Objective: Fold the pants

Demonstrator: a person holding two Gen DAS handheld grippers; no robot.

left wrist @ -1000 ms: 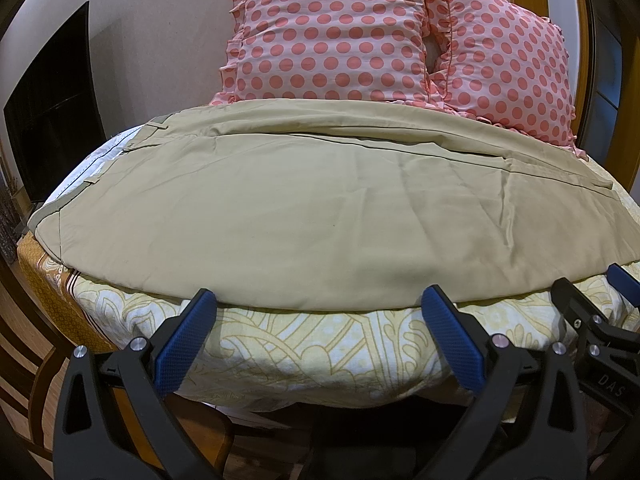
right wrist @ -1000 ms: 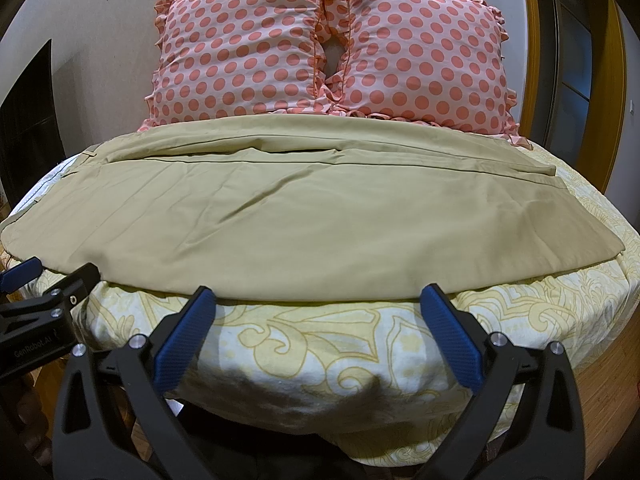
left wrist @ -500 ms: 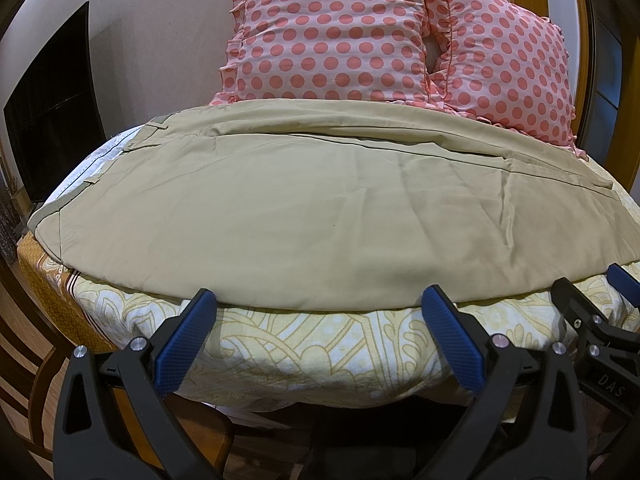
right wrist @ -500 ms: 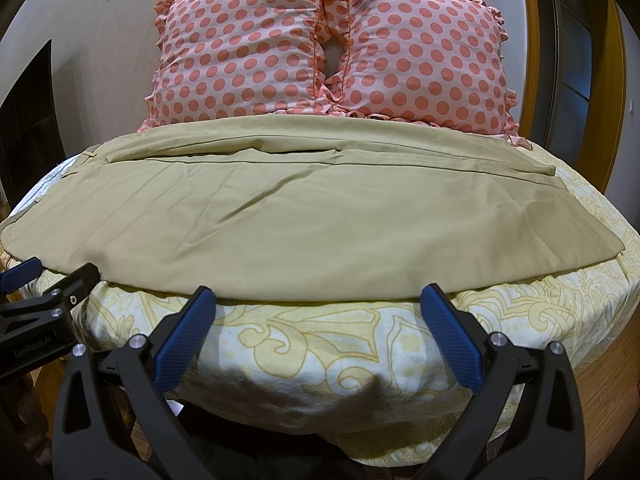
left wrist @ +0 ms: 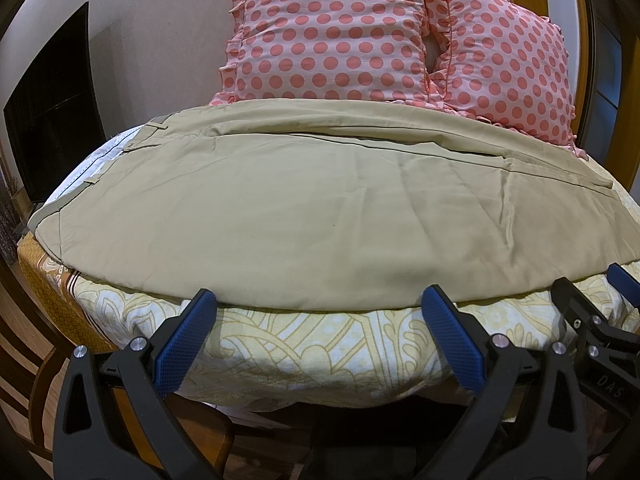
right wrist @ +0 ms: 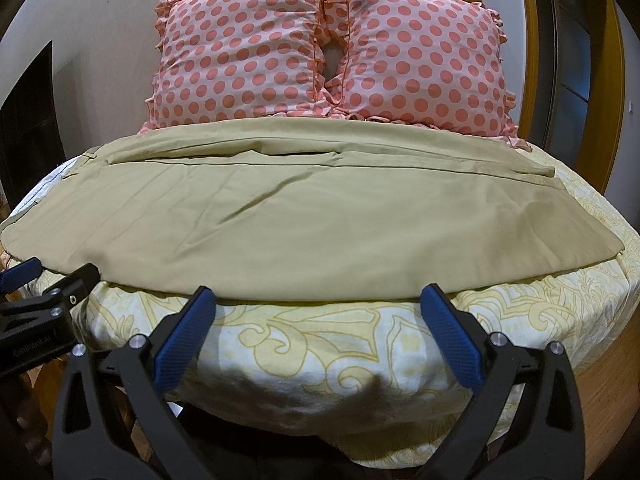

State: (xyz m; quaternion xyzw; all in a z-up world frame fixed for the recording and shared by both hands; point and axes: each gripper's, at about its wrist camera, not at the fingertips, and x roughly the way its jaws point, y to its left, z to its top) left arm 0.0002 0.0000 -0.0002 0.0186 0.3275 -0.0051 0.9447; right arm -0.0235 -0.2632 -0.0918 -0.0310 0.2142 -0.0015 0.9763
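matt khaki cloth pants (left wrist: 304, 216) on patterned cotton sheet (left wrist: 320, 344); tongs (left wrist: 320, 304) black plastic, textured blue pads.

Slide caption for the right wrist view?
Open right gripper at the near edge of khaki pants spread flat on the bed.

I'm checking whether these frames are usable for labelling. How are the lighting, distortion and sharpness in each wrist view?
Left wrist view: warm indoor light, strong fisheye bulge bending the khaki pants and bed, dark vignette corners, sharp focus, no glare. Right wrist view: same bulge, the polka-dot pillows evenly lit, a soft shadow on the sheet between the open right hand-held gripper fingers; no motion blur.
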